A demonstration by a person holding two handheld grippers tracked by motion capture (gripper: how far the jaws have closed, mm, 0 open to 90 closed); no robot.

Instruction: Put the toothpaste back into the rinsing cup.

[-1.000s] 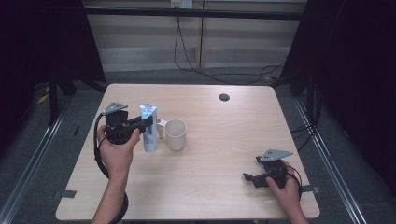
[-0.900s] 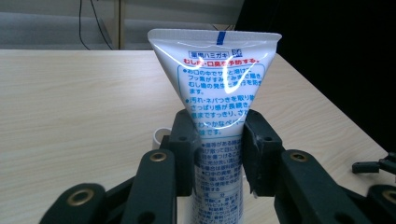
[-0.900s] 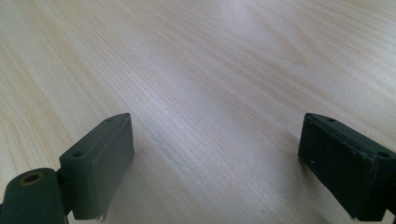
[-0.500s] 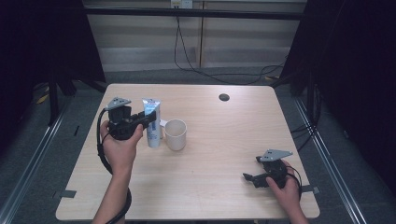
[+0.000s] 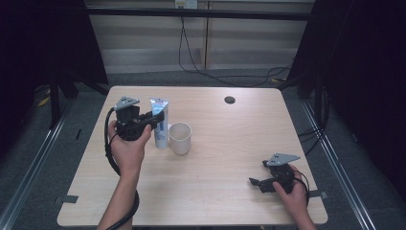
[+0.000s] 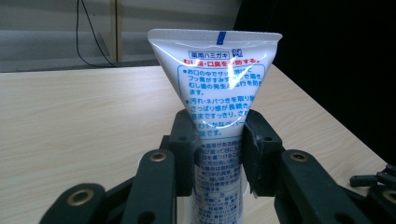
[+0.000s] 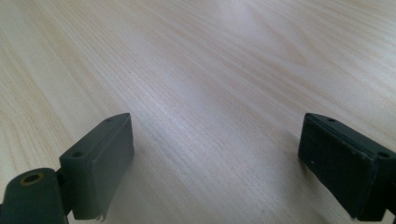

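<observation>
A white and blue toothpaste tube (image 5: 159,122) stands upright, crimped end up, just left of a cream cup (image 5: 180,138) near the table's left middle. My left gripper (image 5: 152,120) is shut on the tube. In the left gripper view its pads (image 6: 258,149) pinch the tube (image 6: 215,93) at mid height, and a white rim shows below the jaws. My right gripper (image 5: 256,182) rests low on the table near the front right corner. In the right gripper view it (image 7: 215,163) stands open, with bare wood between its fingers.
The light wooden table (image 5: 230,158) has a small dark round hole (image 5: 230,99) at the back right. Cables trail from both grippers. Dark floor and metal rails run along both sides of the table, and cables hang down the wall behind.
The left gripper has carried the tube slightly to the right and up, closer to the cup. The right gripper has stayed where it was.
</observation>
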